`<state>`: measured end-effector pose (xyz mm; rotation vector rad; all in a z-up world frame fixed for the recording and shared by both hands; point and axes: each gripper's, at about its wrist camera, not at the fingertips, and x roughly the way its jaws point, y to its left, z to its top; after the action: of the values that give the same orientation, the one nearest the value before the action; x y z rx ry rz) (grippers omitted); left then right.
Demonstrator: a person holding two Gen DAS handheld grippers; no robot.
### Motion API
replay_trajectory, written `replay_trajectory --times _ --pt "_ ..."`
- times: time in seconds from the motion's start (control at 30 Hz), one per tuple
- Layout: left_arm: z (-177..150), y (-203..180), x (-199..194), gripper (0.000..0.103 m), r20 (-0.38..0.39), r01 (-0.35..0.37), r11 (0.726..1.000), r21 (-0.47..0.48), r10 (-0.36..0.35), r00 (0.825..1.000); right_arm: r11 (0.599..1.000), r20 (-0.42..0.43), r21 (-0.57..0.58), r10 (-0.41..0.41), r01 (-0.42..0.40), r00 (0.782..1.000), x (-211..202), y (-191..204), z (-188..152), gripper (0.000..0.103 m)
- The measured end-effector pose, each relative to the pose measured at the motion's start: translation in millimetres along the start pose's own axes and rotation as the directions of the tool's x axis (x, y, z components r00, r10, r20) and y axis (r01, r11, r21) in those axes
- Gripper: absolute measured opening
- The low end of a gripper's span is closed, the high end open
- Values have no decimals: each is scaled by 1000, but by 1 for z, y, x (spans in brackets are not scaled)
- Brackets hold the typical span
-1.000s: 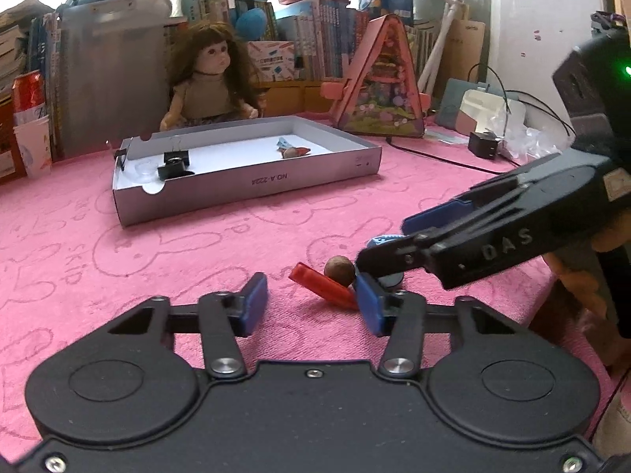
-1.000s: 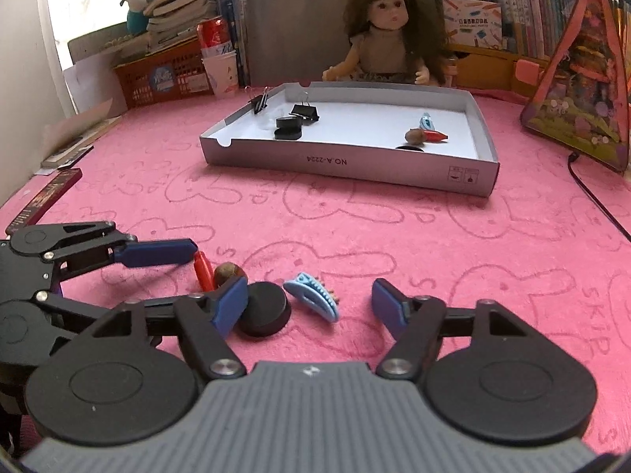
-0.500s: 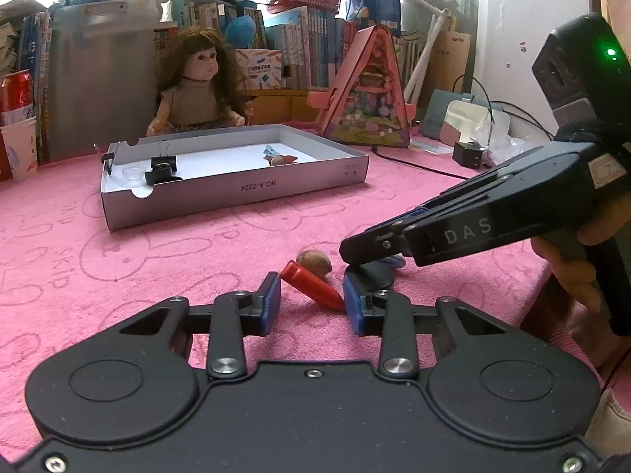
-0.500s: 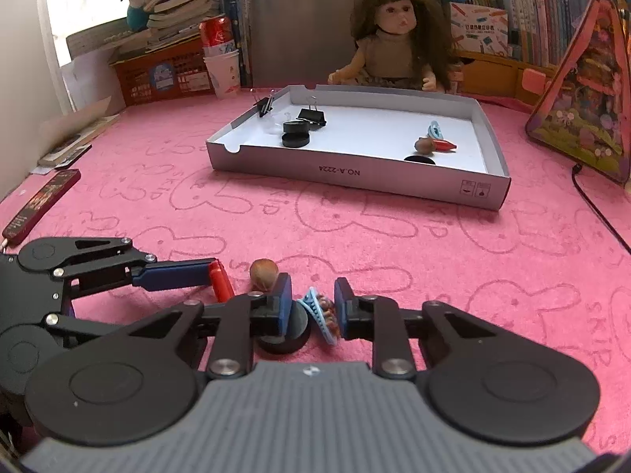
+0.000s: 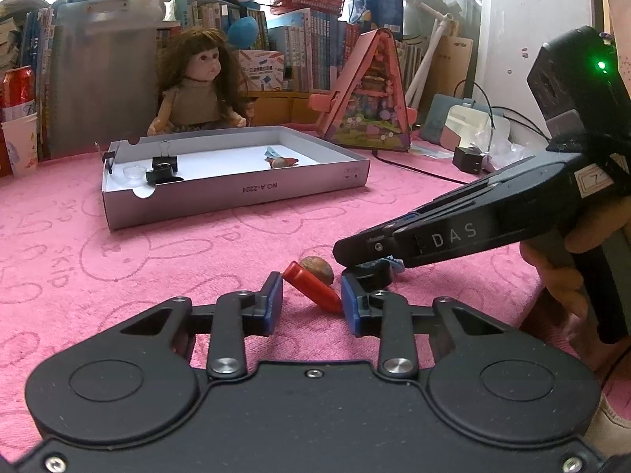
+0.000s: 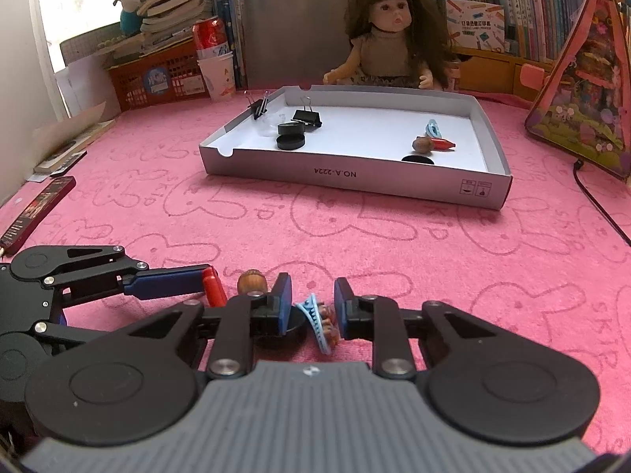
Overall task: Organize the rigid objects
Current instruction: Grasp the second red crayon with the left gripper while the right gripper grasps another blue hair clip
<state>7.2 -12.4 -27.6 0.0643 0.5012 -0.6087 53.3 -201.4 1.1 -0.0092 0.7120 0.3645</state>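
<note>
Both tongs have just been closing: the left tongs now clench the red plastic cone, the right tongs the pale-blue toothed hair clip, both ready for the grey cardboard tray ahead.

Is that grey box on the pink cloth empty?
No. The grey box holds binder clips, black caps and a nut.
</note>
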Motion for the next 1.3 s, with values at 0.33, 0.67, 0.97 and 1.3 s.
replay_trajectory --times 0.33,0.67,0.97,1.3 --pt "7 -5 -4 24 -7 -94 996 0 94 996 999 50 -33 18 -16 999 3 -3 -8 31" --pt "16 -16 -2 15 -47 -208 978 10 208 977 997 107 -58 63 -57 992 -1 -10 -16 34" --pt "18 -21 -2 16 -75 -286 958 11 286 955 994 139 -68 89 -80 986 -22 -16 -28 37" --pt "15 -20 4 18 -104 -314 949 -23 310 945 995 145 -87 66 -54 987 -30 -16 -37 37"
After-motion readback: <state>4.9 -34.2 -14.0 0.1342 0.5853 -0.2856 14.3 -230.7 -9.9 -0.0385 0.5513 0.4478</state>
